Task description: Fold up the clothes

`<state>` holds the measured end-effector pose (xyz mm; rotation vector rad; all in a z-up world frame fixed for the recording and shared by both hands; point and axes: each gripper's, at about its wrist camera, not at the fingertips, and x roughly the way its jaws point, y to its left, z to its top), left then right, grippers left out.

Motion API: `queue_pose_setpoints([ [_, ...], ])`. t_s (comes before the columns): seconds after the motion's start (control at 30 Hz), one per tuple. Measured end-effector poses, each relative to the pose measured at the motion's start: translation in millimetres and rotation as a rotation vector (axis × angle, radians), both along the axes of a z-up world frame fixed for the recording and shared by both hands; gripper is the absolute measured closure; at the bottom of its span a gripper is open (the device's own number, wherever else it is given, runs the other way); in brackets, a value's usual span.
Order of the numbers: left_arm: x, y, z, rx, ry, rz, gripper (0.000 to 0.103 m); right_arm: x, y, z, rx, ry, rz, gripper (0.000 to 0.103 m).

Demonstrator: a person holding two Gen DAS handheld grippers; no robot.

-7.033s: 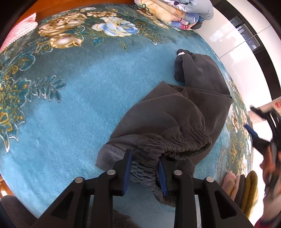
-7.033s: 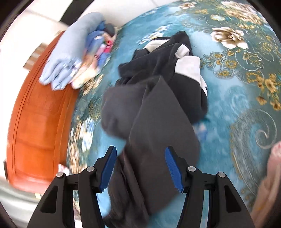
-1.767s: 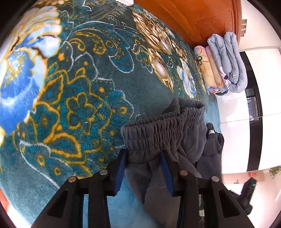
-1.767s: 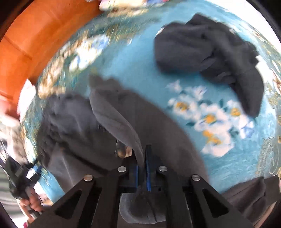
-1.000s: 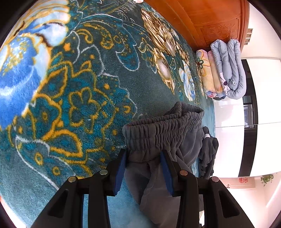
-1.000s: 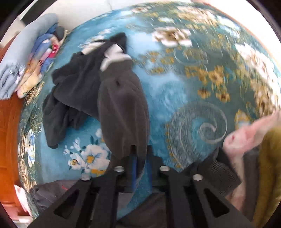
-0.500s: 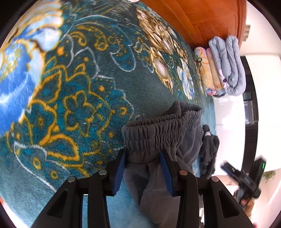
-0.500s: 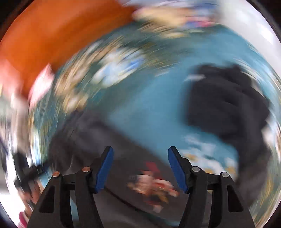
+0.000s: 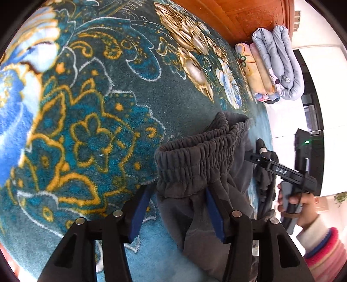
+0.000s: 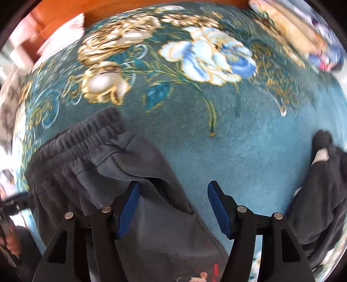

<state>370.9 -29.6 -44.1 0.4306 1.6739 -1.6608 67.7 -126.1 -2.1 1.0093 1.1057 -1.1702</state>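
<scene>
Grey sweatpants (image 9: 195,164) lie on the patterned carpet, their ribbed waistband bunched up. My left gripper (image 9: 176,209) straddles the waistband and its jaws are opening. Its left pad (image 9: 139,209) stands clear of the cloth. In the right wrist view, my right gripper (image 10: 173,208) hangs open over the same sweatpants (image 10: 97,162), pointing down. Only carpet and the cloth's edge lie between its pads. The left wrist view also shows the right gripper (image 9: 252,156) at the right, held by a hand in a striped sleeve (image 9: 321,245).
A second dark garment (image 10: 321,195) with a white patch lies crumpled to the right of the sweatpants. Folded quilts (image 9: 277,65) are stacked at the carpet's far end, against a wooden cabinet (image 9: 238,17). Blue-green floral carpet (image 9: 97,108) surrounds the clothes.
My left jaws have widened off the waistband. My right gripper let go of the pant leg it was carrying, opened, swung across and now hangs over the waistband end.
</scene>
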Motion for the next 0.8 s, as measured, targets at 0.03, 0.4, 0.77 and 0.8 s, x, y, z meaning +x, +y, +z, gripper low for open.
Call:
queue_pose_setpoints([
  [0.03, 0, 0, -1, 0.002, 0.016, -0.001, 0.046, -3, -1, -3, 0.010, -0.022, -0.019, 0.037],
  [0.4, -4, 0, -10, 0.045, 0.146, -0.026, 0.050, 7, 2, -13, 0.071, -0.011, -0.065, 0.081],
  [0.77, -7, 1, 12, -0.071, 0.038, 0.027, 0.083, 14, -2, 27, -0.034, 0.044, -0.146, 0.096],
  [0.8, -6, 0, 18, -0.104, 0.014, 0.043, 0.084, 18, -9, 36, -0.057, 0.042, -0.147, 0.097],
])
